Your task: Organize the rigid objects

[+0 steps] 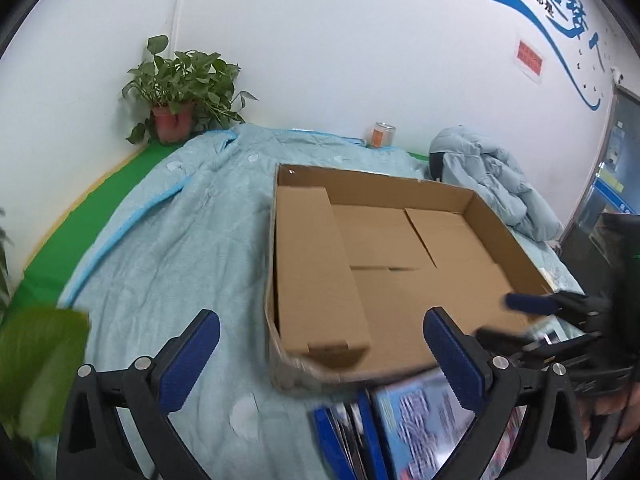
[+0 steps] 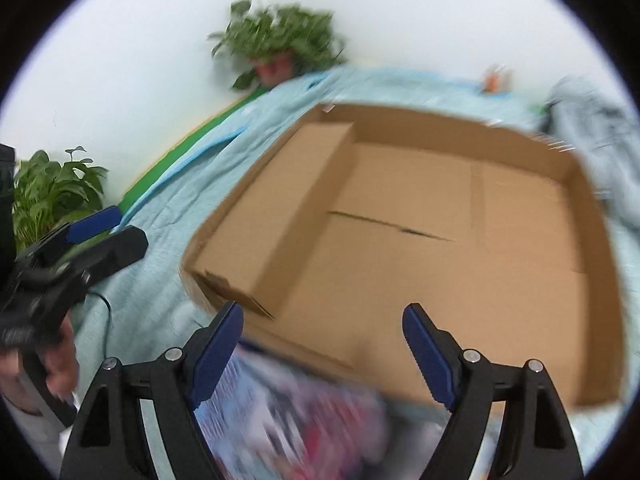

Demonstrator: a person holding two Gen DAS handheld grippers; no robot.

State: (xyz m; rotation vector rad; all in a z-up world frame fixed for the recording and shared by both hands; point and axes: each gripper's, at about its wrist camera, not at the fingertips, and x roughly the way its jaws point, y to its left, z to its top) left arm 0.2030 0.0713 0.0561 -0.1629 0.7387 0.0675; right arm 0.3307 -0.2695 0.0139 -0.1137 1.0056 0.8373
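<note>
A wide, shallow cardboard tray point(image 1: 360, 176) point(image 2: 440, 116) lies on a pale blue quilt point(image 1: 160, 240). Inside it, a long closed cardboard box point(image 1: 316, 264) point(image 2: 272, 208) rests along the left wall; the remaining floor is bare. Colourful printed books or flat boxes point(image 1: 420, 420) point(image 2: 288, 412), blurred, lie just in front of the tray's near edge. My left gripper point(image 1: 320, 316) point(image 2: 128, 226) hovers open over the tray's near left corner with nothing between its fingers. My right gripper point(image 2: 324, 310) point(image 1: 496, 318) hangs open over the tray's near edge, also holding nothing.
A potted plant point(image 1: 180, 88) point(image 2: 280, 44) stands in the far corner by the white wall. A second plant point(image 2: 52, 192) is at the left. An orange can point(image 1: 382, 134) and a bundled pale blue jacket point(image 1: 492, 176) sit behind the tray. A green surface point(image 1: 80, 224) shows beside the quilt.
</note>
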